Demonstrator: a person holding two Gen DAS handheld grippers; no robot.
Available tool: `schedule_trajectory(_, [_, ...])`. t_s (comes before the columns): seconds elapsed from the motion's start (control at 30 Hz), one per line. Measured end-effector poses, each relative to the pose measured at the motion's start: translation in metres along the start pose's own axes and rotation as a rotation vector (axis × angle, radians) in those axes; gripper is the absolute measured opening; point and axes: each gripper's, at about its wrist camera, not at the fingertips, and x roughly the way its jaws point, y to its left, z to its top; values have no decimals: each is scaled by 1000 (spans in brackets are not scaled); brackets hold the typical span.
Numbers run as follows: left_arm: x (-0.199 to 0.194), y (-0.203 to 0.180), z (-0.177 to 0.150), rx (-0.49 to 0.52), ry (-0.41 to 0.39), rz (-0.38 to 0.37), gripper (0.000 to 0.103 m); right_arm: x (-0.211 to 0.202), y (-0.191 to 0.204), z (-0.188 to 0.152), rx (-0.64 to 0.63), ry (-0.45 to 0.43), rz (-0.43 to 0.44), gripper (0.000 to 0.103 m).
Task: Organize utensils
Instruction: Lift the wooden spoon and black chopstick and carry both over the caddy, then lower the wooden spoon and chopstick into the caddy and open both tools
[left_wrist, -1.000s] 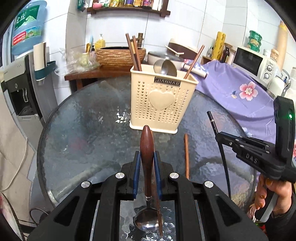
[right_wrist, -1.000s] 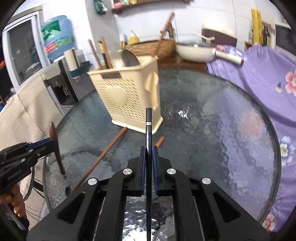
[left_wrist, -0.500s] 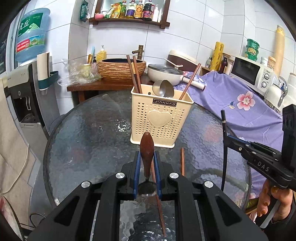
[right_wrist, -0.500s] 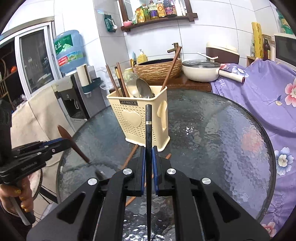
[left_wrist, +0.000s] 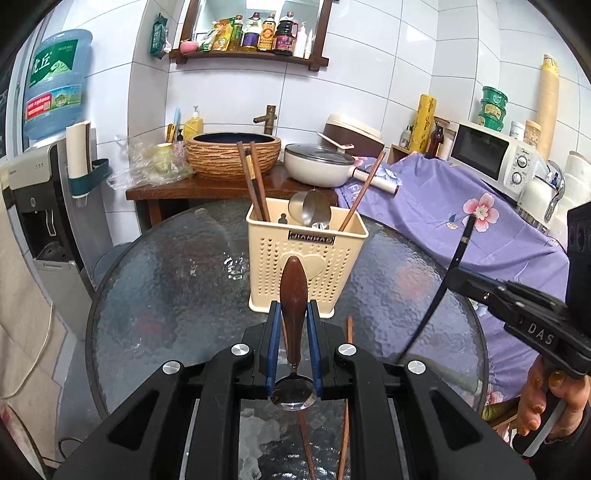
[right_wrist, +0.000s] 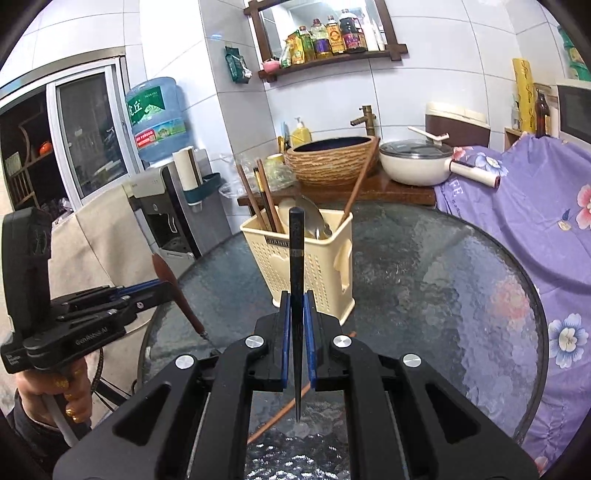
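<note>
A wooden-handled spoon (left_wrist: 293, 295) is clamped in the left gripper (left_wrist: 293, 325), bowl hanging down. A black chopstick (right_wrist: 296, 280) is pinched upright in the right gripper (right_wrist: 296, 325). Beyond both, the cream utensil basket (left_wrist: 306, 258) is seen on the glass table (left_wrist: 166, 280), where two brown chopsticks (left_wrist: 347, 387) are left lying.

Brightness: even and fairly bright in both views, cool white on the wall tiles (left_wrist: 369, 92).
Glare: pale sparkle on the glass table (left_wrist: 232, 264) toward 12 o'clock of the left view; soft sheen on the same top (right_wrist: 461, 254) toward 3 o'clock of the right view.
Shadows: faint, no hard edges.
Distortion: strong fisheye bending, black vignette in all corners.
Focus: centre crisp; water bottle (left_wrist: 55, 81) at 10 o'clock slightly soft.
Blur: none visible.
</note>
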Motion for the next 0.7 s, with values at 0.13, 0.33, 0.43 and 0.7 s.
schedule_trajectory(0.13, [3, 0, 12, -2, -5, -8, 14, -2, 8, 16, -18, -16, 0, 8])
schedule_trajectory(0.33, [10, 5, 38, -28, -9, -10, 14, 0, 17, 48, -53, -21, -5, 8])
schedule_trajectory(0.43, [11, 7, 50, -35, -15, -15, 14, 4, 17, 62, -48, -13, -2, 8])
schedule_trajectory(0.7, [10, 10, 103, -49, -86, 5, 14, 9, 19, 113, -34, -52, -9, 8])
